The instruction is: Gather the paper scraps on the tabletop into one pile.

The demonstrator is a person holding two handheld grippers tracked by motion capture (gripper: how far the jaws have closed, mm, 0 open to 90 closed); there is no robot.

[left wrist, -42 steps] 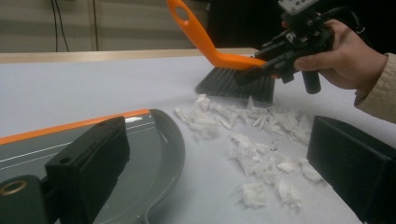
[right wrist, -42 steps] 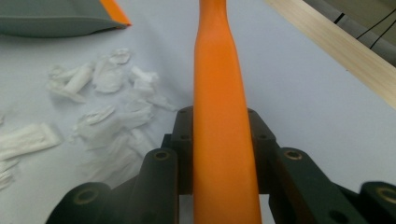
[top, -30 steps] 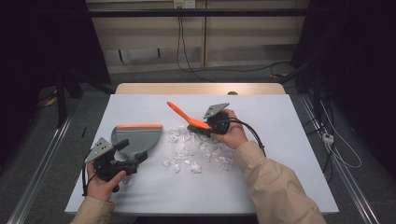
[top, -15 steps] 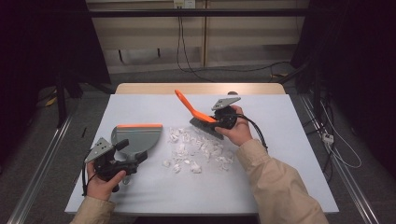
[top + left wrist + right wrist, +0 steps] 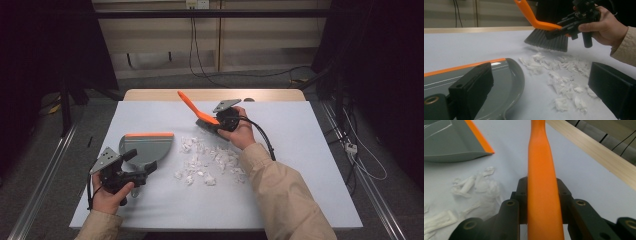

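Broadly, the blue-grey table cover (image 5: 310, 165) carries everything, largest first. The grey dustpan (image 5: 146, 148) lies flat toward the left edge, its orange-lipped mouth turned to the far edge and its handle back toward the near-left corner, where the left gripper (image 5: 131, 174) sits with its jaws either side of the handle (whether they actually pinch it, I cannot tell). Held low like that, the pan looks braced to take a sweep.

Next, the orange brush (image 5: 199, 111), clamped at its handle in the right gripper (image 5: 218, 123), hangs over the far middle with its dark bristles (image 5: 547, 40) pointing down, just clear of the cover, seemingly poised behind the litter.

Smallest, the white paper scraps (image 5: 207, 161) lie scattered mid-table, on the near side of the bristles and just right of the dustpan.
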